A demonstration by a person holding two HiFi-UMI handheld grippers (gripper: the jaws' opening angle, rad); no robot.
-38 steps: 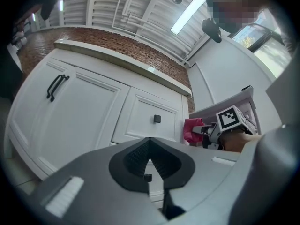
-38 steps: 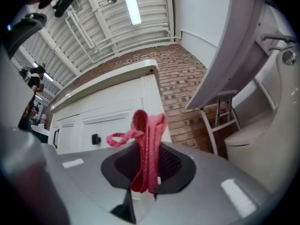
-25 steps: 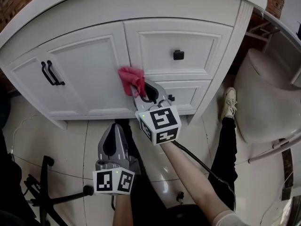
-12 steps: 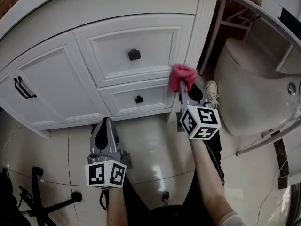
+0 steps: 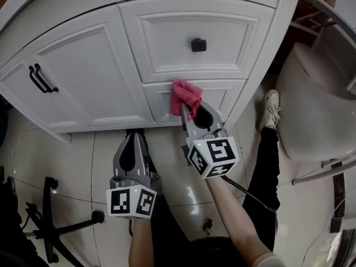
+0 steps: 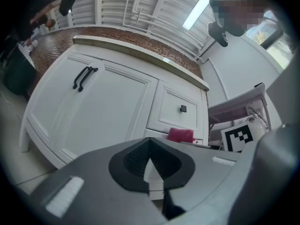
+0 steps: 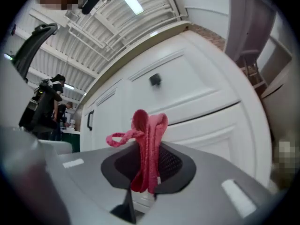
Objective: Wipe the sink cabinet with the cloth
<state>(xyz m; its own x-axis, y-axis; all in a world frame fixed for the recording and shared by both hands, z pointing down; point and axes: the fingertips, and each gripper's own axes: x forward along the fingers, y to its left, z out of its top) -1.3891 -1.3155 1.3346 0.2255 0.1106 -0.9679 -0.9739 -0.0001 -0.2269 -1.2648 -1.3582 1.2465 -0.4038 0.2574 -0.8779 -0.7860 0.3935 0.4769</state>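
The white sink cabinet (image 5: 100,60) curves across the top of the head view, with two drawers at right and a door at left. My right gripper (image 5: 188,111) is shut on the pink cloth (image 5: 184,96), which presses against the top edge of the lower drawer (image 5: 222,96). In the right gripper view the pink cloth (image 7: 146,144) stands pinched between the jaws in front of the drawers. My left gripper (image 5: 133,143) hangs lower, over the floor, shut with nothing in it. The left gripper view shows the cabinet (image 6: 108,107) and the cloth (image 6: 180,135) in the distance.
A white toilet (image 5: 311,110) stands at the right of the cabinet. A shoe (image 5: 270,110) and a dark trouser leg lie between them. A black chair base (image 5: 50,216) sits on the tiled floor at lower left. Black handles (image 5: 40,78) mark the cabinet door.
My right gripper has carried the cloth leftward from the cabinet's right corner post to the lower drawer's top edge. One second ago it was further left, near the door's edge. The left gripper stayed low.
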